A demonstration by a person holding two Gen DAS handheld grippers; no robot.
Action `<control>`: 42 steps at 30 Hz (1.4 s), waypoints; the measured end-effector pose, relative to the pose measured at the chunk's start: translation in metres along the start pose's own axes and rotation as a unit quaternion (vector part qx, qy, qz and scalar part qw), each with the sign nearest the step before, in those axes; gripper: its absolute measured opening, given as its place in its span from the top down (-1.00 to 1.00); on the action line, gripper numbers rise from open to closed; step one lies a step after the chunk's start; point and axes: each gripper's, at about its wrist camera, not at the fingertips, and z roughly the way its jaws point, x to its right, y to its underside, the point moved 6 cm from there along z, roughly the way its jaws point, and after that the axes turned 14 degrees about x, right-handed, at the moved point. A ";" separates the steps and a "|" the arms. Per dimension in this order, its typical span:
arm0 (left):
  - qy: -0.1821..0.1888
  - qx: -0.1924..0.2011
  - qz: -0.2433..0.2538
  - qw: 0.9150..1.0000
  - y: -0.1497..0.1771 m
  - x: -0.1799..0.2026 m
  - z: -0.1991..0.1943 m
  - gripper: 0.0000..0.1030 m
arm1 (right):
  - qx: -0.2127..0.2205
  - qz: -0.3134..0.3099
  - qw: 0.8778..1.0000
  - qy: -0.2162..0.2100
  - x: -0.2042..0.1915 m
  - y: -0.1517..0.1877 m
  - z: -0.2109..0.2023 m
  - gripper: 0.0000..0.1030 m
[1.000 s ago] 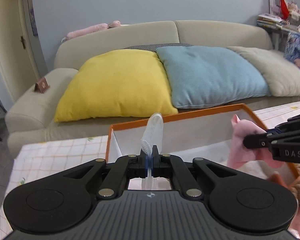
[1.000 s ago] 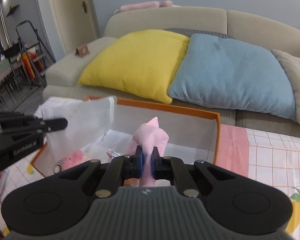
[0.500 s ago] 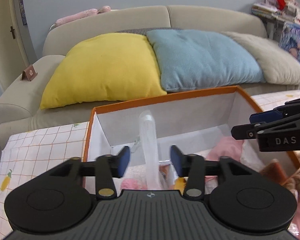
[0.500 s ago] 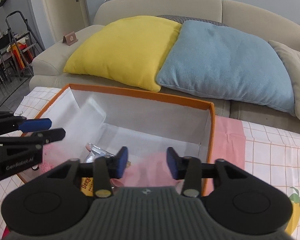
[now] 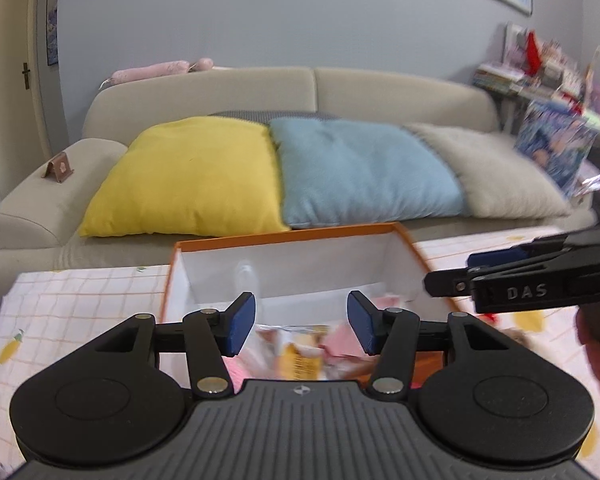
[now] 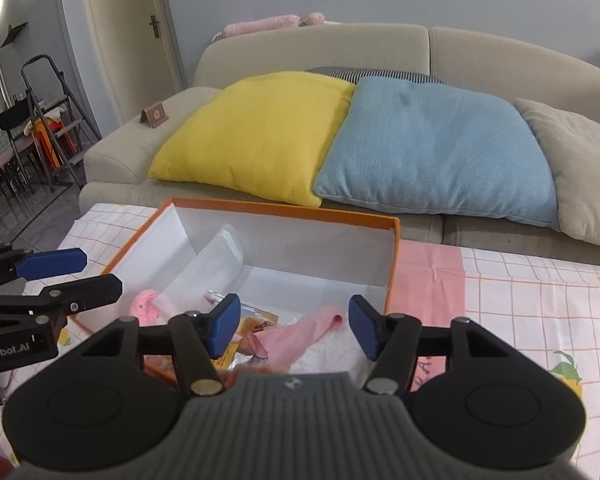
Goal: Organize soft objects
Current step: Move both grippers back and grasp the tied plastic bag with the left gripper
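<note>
An orange box with a white inside stands on the checked tablecloth. In it lie a white mesh cloth, a pink cloth, a pink plush toy and a yellow packet. My right gripper hangs over the box's near side, its jaws opening with nothing between them. My left gripper hovers above the box too, jaws opening and empty, with the mesh cloth lying beyond it. Each gripper shows in the other's view: the left and the right.
Behind the table is a beige sofa with a yellow cushion, a blue cushion and a beige one. A pink mat lies right of the box. A stepladder stands far left, a cluttered shelf far right.
Both grippers were shut, the left on the white mesh cloth, the right on the pink cloth. Both opened, the cloths dropped into the box, and both grippers drew back and up.
</note>
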 end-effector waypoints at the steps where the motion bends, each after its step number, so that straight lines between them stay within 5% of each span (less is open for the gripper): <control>1: 0.004 0.006 -0.006 1.000 0.000 0.004 -0.009 -0.21 | 0.006 0.002 1.000 0.000 0.000 0.001 -0.011 -0.18; 11: 0.032 0.024 -0.060 0.997 0.024 0.040 -0.074 -0.21 | 0.058 0.016 0.998 0.036 0.007 0.040 -0.126 -0.24; 18: 0.066 -0.036 -0.051 0.996 0.074 0.076 -0.090 -0.20 | 0.021 0.046 0.996 0.069 0.021 0.102 -0.176 -0.25; 26: 0.090 -0.090 -0.035 0.991 0.106 0.115 -0.086 -0.20 | -0.041 0.105 0.985 0.128 0.060 0.169 -0.184 -0.25; 37: 0.041 -0.116 -0.008 0.992 0.101 0.140 -0.043 -0.30 | -0.016 0.127 0.980 0.149 0.088 0.165 -0.178 -0.31; 42: 0.021 -0.166 0.059 0.984 0.103 0.166 -0.005 -0.32 | -0.008 0.155 0.975 0.161 0.107 0.165 -0.176 -0.34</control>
